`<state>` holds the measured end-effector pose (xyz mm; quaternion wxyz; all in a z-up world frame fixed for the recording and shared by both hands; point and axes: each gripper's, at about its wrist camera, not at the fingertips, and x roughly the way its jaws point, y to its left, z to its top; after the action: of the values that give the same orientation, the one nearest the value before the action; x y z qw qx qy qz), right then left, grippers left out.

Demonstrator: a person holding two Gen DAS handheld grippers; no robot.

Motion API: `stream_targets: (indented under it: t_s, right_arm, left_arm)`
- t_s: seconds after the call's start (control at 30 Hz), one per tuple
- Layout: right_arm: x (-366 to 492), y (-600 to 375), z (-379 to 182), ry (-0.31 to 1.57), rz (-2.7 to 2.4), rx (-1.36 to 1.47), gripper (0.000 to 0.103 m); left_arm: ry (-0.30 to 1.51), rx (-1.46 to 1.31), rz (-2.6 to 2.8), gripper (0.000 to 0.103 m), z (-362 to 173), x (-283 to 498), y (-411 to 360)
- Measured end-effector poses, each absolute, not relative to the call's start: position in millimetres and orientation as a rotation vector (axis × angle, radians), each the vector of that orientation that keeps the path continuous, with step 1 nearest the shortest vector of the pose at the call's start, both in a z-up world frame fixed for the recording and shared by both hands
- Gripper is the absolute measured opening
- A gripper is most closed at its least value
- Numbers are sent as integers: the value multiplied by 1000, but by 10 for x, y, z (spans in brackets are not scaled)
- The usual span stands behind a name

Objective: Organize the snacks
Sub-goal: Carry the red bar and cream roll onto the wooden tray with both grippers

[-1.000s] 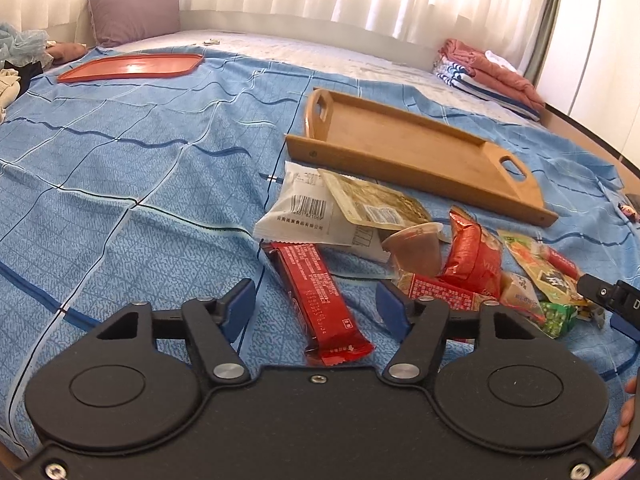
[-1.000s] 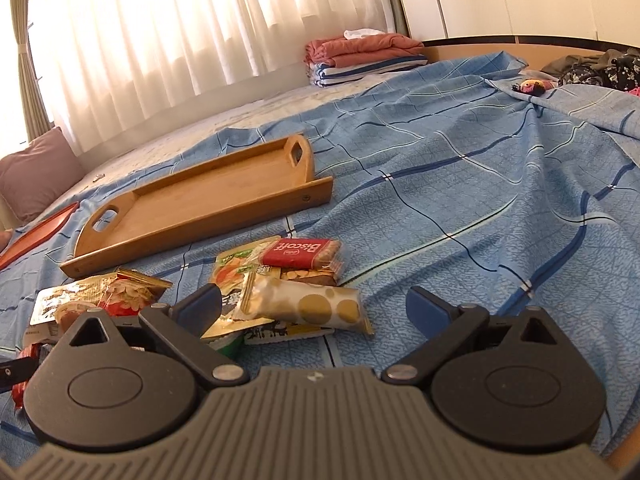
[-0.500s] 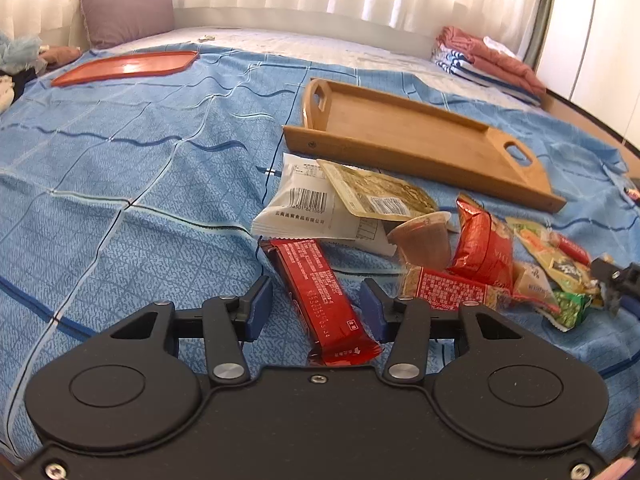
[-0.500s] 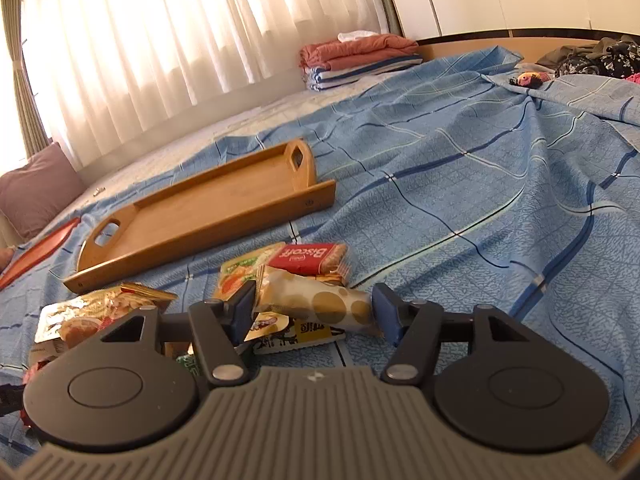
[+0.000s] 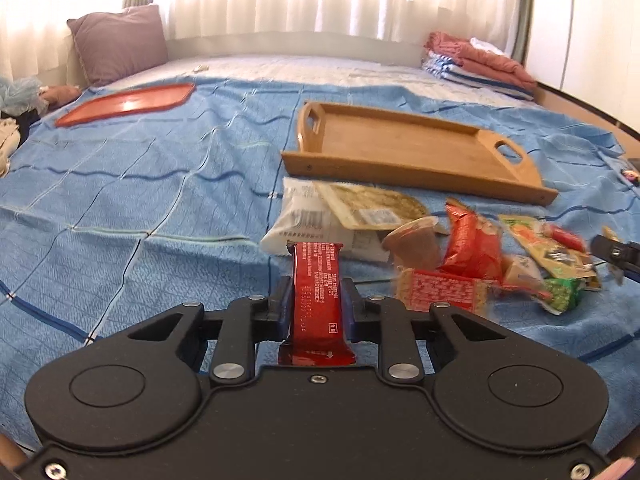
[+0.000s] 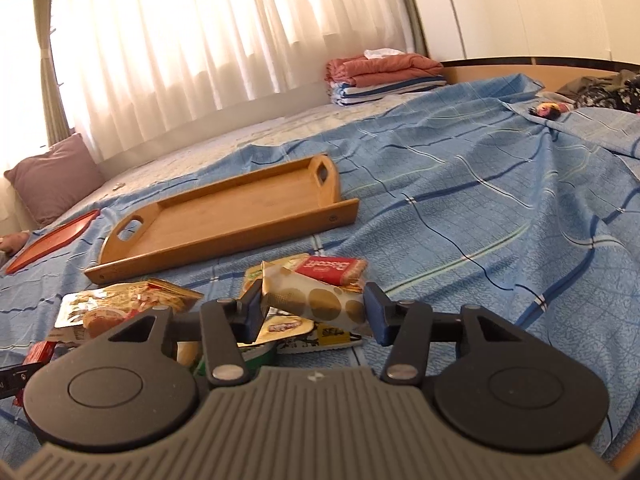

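My left gripper [image 5: 315,296] is shut on a long red snack bar [image 5: 318,276], which points straight ahead between the pads above the blue bedspread. Just beyond it lie a white packet [image 5: 300,220], a brown jelly cup [image 5: 414,240] and several red and green wrappers [image 5: 472,240]. The jaws of my right gripper [image 6: 314,306] are closing on a cream packet with brown dots [image 6: 316,300]; both pads press on its ends and it is crumpled. A red biscuit pack [image 6: 332,270] lies right behind it. The wooden tray [image 5: 400,148] [image 6: 224,216] stands past the pile with nothing in it.
A flat red tray [image 5: 124,104] [image 6: 52,240] lies at the far left of the bed, near a mauve pillow [image 5: 116,40]. Folded blankets [image 5: 476,60] [image 6: 384,72] are stacked by the curtain. The bedspread [image 6: 500,240] rises in folds at the right.
Both pairs of jaws have closed in. The left now grips the red bar, which has swung from slanted to straight ahead. The right now squeezes the dotted packet, which has crumpled.
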<state>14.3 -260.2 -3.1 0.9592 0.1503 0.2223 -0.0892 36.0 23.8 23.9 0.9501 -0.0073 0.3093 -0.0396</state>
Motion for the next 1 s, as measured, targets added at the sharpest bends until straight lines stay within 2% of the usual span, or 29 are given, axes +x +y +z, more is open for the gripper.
stream_targets:
  t_s: [0.43, 0.7, 1.0]
  right_arm:
    - [178, -2465, 199, 439, -110, 217, 54]
    - [611, -2621, 554, 470, -15, 171, 54]
    - [1427, -2674, 979, 521, 75, 33, 54]
  left_arm:
    - [566, -28, -196, 23, 619, 323, 142]
    - [552, -79, -311, 23, 1064, 831, 72]
    - [594, -73, -350, 23, 1398, 1764, -142]
